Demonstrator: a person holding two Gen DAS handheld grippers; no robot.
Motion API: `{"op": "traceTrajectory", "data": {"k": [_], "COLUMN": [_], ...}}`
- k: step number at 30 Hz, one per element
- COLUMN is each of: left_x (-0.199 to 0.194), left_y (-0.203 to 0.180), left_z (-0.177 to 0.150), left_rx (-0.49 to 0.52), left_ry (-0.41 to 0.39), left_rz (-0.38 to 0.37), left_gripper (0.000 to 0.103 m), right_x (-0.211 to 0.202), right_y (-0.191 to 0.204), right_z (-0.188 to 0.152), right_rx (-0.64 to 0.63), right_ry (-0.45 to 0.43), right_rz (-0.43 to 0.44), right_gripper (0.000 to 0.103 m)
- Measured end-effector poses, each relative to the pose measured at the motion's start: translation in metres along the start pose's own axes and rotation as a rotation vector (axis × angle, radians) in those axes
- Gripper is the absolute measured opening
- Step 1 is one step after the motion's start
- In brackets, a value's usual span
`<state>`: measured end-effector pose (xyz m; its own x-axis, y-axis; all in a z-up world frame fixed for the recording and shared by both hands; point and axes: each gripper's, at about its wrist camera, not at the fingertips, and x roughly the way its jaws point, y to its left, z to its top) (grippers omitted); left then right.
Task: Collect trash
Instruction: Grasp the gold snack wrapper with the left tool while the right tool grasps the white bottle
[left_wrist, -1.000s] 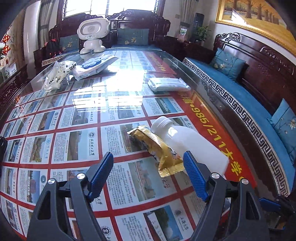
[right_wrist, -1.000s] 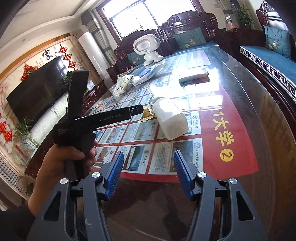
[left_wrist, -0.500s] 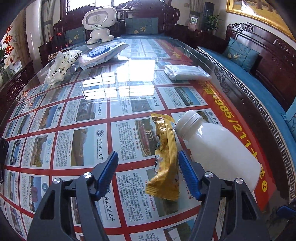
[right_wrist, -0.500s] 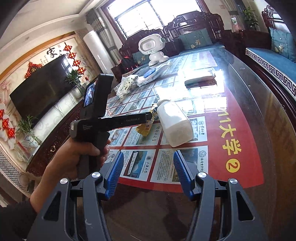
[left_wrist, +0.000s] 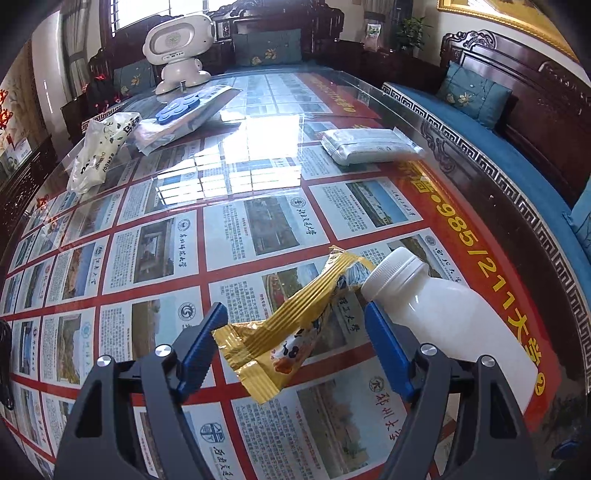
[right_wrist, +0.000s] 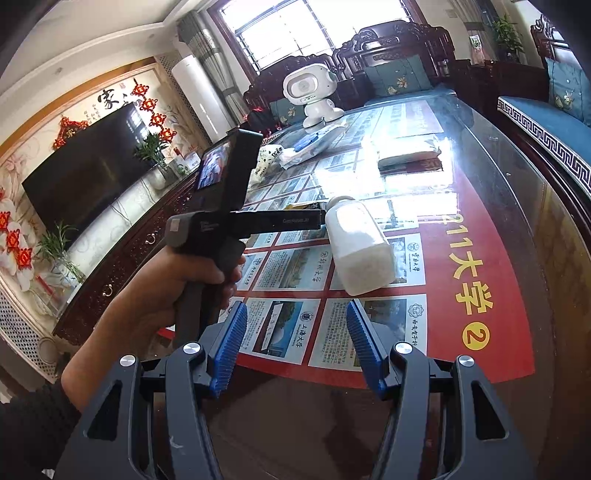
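Note:
A gold snack wrapper lies on the glass table between the open jaws of my left gripper; its near end sits between the blue pads, which do not touch it. A white plastic bottle lies on its side just right of the right pad; it also shows in the right wrist view. My right gripper is open and empty over the table's near edge, short of the bottle. The left hand-held tool appears in the right wrist view, hiding most of the wrapper.
Farther back lie a white tissue pack, a white patterned bag and a wet-wipe pack with a blue lid. A white toy robot stands at the far end. A blue-cushioned wooden bench runs along the right.
My left gripper has moved forward and lower, so the gold wrapper now lies between its open jaws. The right gripper has edged slightly closer to the bottle.

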<state>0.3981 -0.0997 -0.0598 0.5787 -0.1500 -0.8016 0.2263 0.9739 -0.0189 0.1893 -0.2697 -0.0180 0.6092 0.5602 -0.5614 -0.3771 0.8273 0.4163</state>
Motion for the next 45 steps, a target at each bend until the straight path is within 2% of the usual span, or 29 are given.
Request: {"op": "traceTrajectory", "data": {"k": [5, 10, 15, 17, 24, 27, 28, 29, 36, 45], "left_x": [0.002, -0.010, -0.003, 0.001, 0.006, 0.004, 0.004, 0.004, -0.002, -0.028], "left_y": [0.001, -0.003, -0.010, -0.008, -0.005, -0.007, -0.007, -0.008, 0.001, 0.008], "left_z": [0.004, 0.006, 0.009, 0.009, 0.008, 0.006, 0.005, 0.004, 0.000, -0.012], "left_rx": [0.030, 0.098, 0.149, 0.141, 0.130, 0.130, 0.133, 0.135, 0.096, 0.106], "left_ry": [-0.025, -0.127, -0.105, -0.091, -0.075, -0.078, -0.076, -0.073, -0.078, -0.110], "left_rz": [-0.024, -0.044, -0.026, -0.043, -0.092, -0.113, -0.117, -0.120, -0.133, -0.128], "left_gripper": [0.076, 0.076, 0.073, 0.061, 0.043, 0.032, 0.019, 0.016, 0.013, 0.013], "right_x": [0.004, 0.008, 0.011, 0.012, 0.012, 0.013, 0.013, 0.013, 0.012, 0.016], "right_y": [-0.001, -0.003, -0.003, -0.003, -0.003, -0.003, -0.003, -0.002, 0.000, 0.006], "right_z": [-0.001, -0.003, -0.005, -0.006, -0.005, -0.005, -0.005, -0.005, -0.002, 0.008], "right_rx": [-0.004, 0.002, 0.008, 0.011, 0.011, 0.014, 0.014, 0.014, 0.012, -0.006], "right_ry": [0.012, 0.020, 0.028, 0.031, 0.032, 0.033, 0.033, 0.033, 0.030, 0.021], "right_rz": [0.006, 0.006, 0.018, 0.019, 0.014, 0.011, 0.009, 0.010, 0.012, -0.036], "right_gripper": [0.056, 0.056, 0.056, 0.056, 0.056, 0.056, 0.056, 0.056, 0.056, 0.056]}}
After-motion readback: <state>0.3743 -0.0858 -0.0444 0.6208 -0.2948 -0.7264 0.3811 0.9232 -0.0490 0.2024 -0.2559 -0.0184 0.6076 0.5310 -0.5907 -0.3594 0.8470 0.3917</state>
